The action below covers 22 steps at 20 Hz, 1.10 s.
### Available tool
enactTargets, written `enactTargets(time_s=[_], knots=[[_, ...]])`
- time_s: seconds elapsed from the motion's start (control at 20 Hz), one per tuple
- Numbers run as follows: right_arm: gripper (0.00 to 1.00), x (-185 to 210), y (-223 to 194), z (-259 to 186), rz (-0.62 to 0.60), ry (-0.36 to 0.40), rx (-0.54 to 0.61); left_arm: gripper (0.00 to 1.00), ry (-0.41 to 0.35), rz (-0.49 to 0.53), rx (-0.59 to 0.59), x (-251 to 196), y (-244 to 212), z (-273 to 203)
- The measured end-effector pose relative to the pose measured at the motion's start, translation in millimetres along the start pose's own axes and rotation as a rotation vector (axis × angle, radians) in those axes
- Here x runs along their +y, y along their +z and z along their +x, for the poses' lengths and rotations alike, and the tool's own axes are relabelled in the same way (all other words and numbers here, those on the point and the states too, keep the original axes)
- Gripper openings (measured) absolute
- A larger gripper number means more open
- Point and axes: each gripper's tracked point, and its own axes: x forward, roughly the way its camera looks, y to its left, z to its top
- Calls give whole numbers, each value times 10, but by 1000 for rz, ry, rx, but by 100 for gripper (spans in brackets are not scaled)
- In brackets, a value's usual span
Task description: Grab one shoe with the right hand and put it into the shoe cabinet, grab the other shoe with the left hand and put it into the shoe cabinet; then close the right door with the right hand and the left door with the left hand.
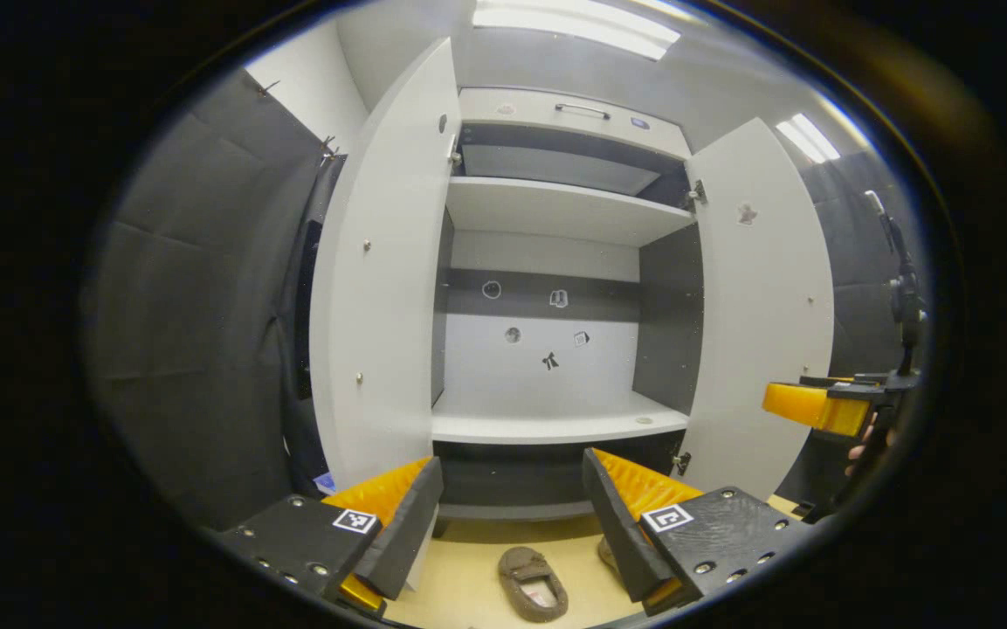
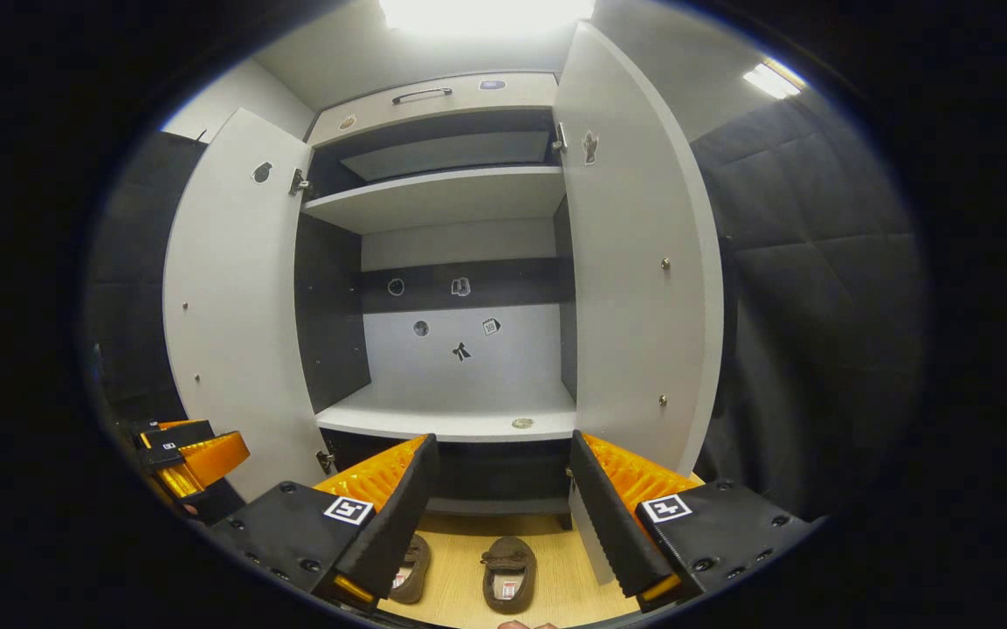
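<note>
A shoe cabinet [image 1: 555, 419] stands with both doors swung open. Two brown shoes [image 2: 509, 572] lie on the floor before it, one [image 2: 413, 568] partly hidden behind a finger. Left gripper [image 1: 512, 498] and right gripper [image 2: 496, 489] both gape wide, holding nothing.

The left gripper [image 1: 512, 515] hangs in front of the tall white shoe cabinet [image 1: 555, 262], jaws spread wide with nothing between them. Both white doors, left [image 1: 381, 288] and right [image 1: 761, 306], stand open, and the pale lower shelf [image 1: 555, 424] lies bare. On the light wooden floor [image 1: 468, 585] below, a brown suede slipper [image 1: 532, 583] sits between the jaws, a second one partly hidden behind the right-hand jaw. At far right, the other gripper [image 1: 817, 406] hovers beside the right door.
</note>
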Motion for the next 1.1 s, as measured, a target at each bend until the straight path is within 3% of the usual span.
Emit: enactTargets(time_s=[0.2,0.25,0.55,0.7,0.85,1.1], knots=[[96,57,-8,137,18,15,24,93,-2,-2,4,21,-29,-6],[96,66,-21,177,14,19,34,99,-1,-1,6,24,-46,-15],[96,170,-345,455,-17,60,203,99,-5,2,15,23,-89,-39],[96,242,-711,567,-69,67,324,99,1,16,25,67,-156,-56],[96,409,-1060,601,-102,131,413,87,10,49,56,106,-305,-103],[94,644,-1808,574,-38,229,580,99,20,67,115,143,-572,-199]])
